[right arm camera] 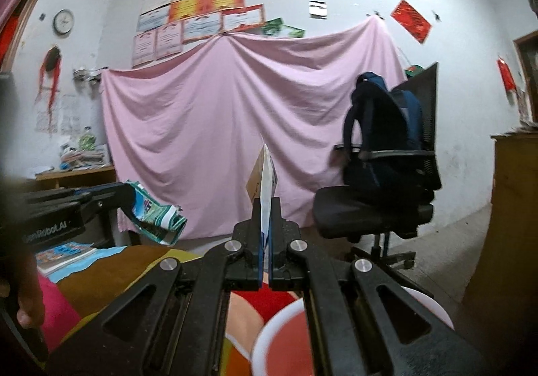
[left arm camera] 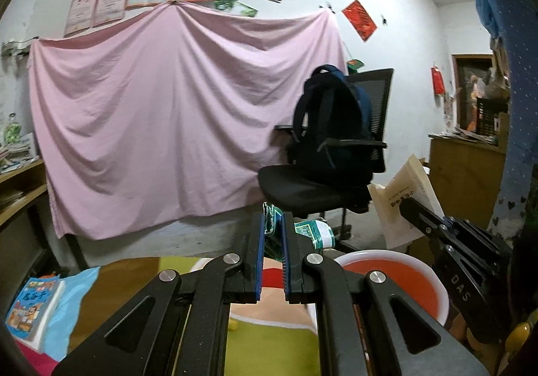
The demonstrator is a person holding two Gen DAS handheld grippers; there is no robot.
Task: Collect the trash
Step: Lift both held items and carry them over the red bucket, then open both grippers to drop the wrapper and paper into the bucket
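Two tools, one wrapper (left arm camera: 274, 224), one carton (right arm camera: 265, 181)

Open air is seen ahead of both grippers as far as the pink sheet (left arm camera: 161, 120) on the wall. To the right the way is blocked by a chair (right arm camera: 376, 208) carrying a backpack (right arm camera: 383, 127), with a wooden cabinet (right arm camera: 507, 214) beyond. Low in front, a red basin (left arm camera: 403, 278) with a white rim is open from above. To the left, a book (left arm camera: 30, 308) lies on the tabletop (left arm camera: 111, 282).
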